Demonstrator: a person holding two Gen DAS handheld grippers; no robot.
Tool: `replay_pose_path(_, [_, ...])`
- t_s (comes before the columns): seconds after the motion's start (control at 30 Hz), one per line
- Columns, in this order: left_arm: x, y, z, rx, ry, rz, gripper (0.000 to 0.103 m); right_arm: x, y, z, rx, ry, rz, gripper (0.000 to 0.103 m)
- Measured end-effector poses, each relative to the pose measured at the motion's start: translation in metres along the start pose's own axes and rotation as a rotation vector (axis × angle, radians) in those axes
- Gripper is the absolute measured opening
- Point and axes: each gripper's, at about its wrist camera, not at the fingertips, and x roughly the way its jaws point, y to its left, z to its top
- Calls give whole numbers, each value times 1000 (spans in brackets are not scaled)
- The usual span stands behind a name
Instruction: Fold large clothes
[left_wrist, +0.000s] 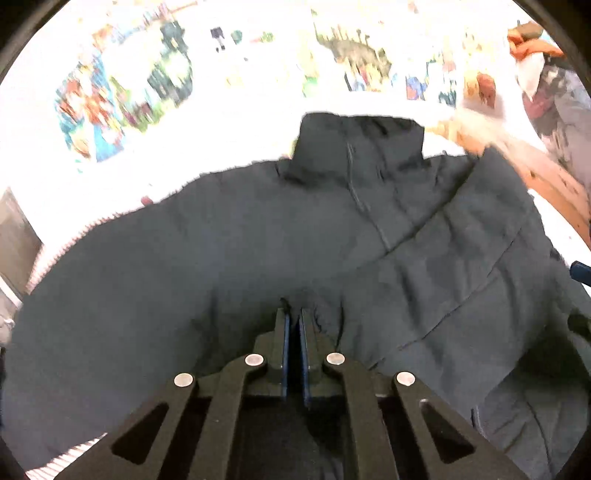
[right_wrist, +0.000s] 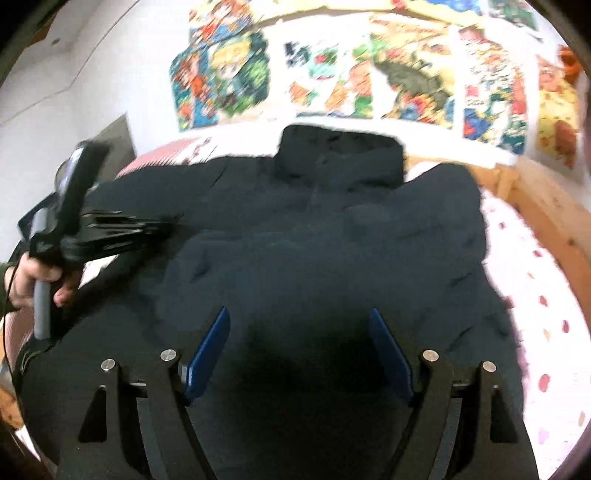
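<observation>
Left wrist view: the left gripper (left_wrist: 293, 314) has its fingers clenched, seemingly pinching a fold of the dark jacket (left_wrist: 258, 240) spread on the bed (left_wrist: 554, 214); one sleeve already lies folded across.

Right wrist view: the right gripper (right_wrist: 299, 350) hovers released above the jacket; most folding remains.
</observation>
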Motion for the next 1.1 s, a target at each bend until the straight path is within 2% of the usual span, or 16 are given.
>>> replay_pose_path(0.1, [-18,19,10,-27,-81,75,5,-1,-18,12,29,-42,-51,73])
replay_pose_path(0.23, [-15,47,18,-55,-103,160,5,16,-35,27,45,-49,-98,73])
replay_pose_path(0.37, [27,47,15,3,-14,229,6,54,-41,38,12,7,-175,73])
replay_pose_path(0.47, [55,40,8,63,67,258,6,86,-43,41,-33,78,-216,73])
replay_pose_path(0.53, [75,33,3,115,113,306,6,109,-44,40,-57,130,-236,73])
replay_pose_path(0.67, [89,30,-4,156,130,334,7,140,-43,30,-66,250,-269,75])
replay_pose_path(0.83, [106,22,-13,198,165,380,11,151,-41,24,-91,265,-288,84])
replay_pose_path(0.9, [105,21,-14,195,162,370,11,151,-41,22,-89,261,-296,86])
replay_pose_path(0.93, [101,24,-13,173,151,338,12,151,-40,21,-90,260,-300,87])
replay_pose_path(0.97, [97,29,-13,143,138,297,15,150,-40,21,-90,257,-302,87])
replay_pose_path(1.03, [86,44,-12,54,120,190,28,146,-41,20,-91,247,-303,88])
replay_pose_path(1.1, [75,59,-13,-39,111,107,31,140,-41,19,-94,232,-311,88])
